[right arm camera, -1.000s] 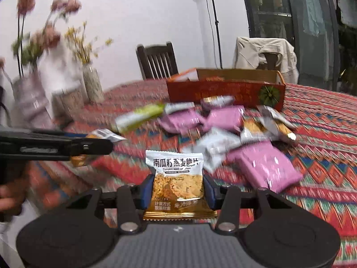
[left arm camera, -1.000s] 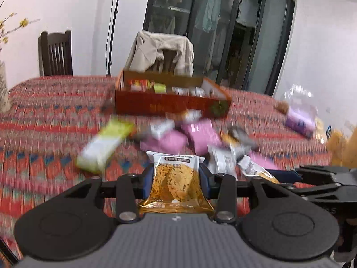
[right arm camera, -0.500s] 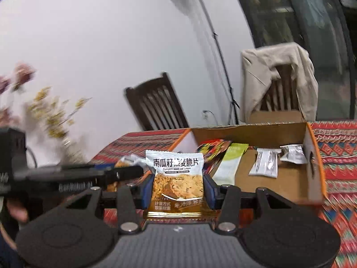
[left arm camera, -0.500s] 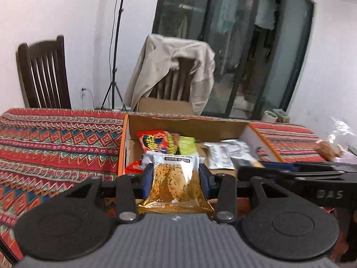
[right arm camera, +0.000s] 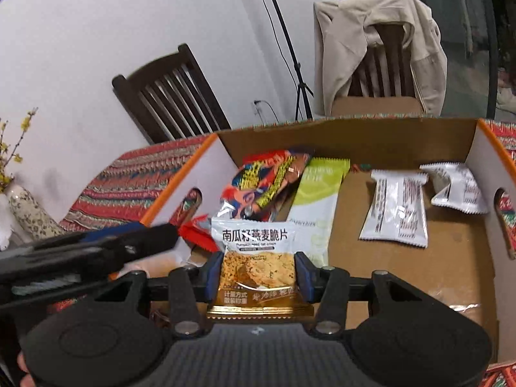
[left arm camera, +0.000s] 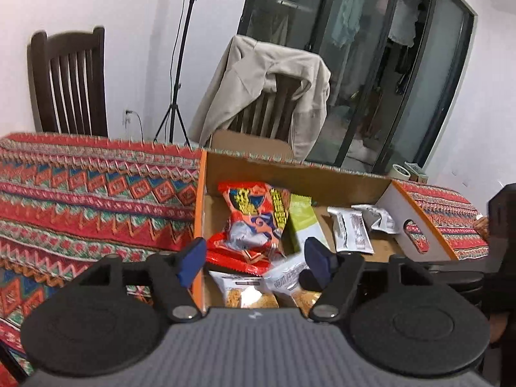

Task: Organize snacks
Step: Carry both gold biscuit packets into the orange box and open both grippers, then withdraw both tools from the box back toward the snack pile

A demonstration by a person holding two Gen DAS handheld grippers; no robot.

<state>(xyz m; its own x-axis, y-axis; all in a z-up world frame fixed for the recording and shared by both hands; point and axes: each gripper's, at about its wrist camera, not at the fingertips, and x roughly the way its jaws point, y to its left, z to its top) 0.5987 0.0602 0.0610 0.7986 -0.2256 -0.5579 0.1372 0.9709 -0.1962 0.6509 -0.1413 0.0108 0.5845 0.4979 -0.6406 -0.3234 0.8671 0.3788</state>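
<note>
An orange cardboard box (left arm camera: 200, 200) (right arm camera: 483, 148) lies on the patterned tablecloth. My left gripper (left arm camera: 256, 259) is open over its near left corner. A cracker packet (left arm camera: 240, 292) lies in the box below the left gripper's fingers. My right gripper (right arm camera: 258, 274) is shut on a white and gold oat crisp packet (right arm camera: 256, 258), held over the box's near edge. Part of that packet shows in the left wrist view (left arm camera: 287, 279). Inside lie a red chip bag (left arm camera: 254, 219) (right arm camera: 264, 183), a green packet (left arm camera: 301, 222) (right arm camera: 317, 200) and white packets (left arm camera: 353, 229) (right arm camera: 398, 209).
The tablecloth (left arm camera: 90, 193) spreads left of the box. A dark wooden chair (left arm camera: 69, 80) and a chair with a beige jacket (left arm camera: 267, 93) stand behind the table. A flower vase (right arm camera: 24, 206) stands far left. The left gripper's body (right arm camera: 80, 251) crosses the right wrist view.
Both grippers moved forward over the box. My left gripper opened and its cracker packet dropped into the box. My right gripper still holds its packet.
</note>
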